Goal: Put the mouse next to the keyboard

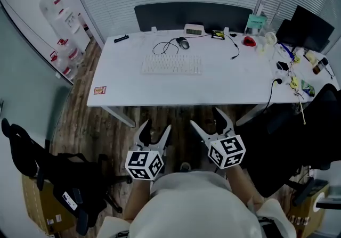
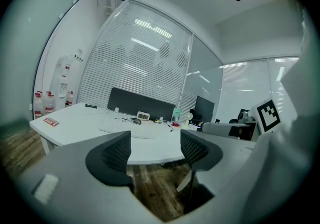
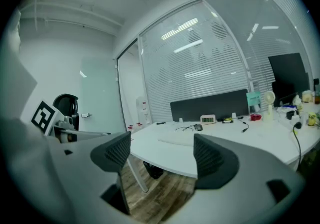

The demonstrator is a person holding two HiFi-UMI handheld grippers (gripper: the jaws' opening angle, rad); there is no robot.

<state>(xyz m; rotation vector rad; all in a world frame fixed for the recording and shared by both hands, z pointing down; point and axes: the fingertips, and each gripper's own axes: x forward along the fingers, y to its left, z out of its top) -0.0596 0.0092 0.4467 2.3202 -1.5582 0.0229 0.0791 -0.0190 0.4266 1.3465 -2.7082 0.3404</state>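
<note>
The left gripper and right gripper are hanging short of the counter, fingers standing wide apart and gripping nothing. The mouse is lying just beyond the keyboard, off its far edge, ahead between both grippers, the right probably slightly nearer. Its long axis and looping cable are showing too small to read surely.
</note>
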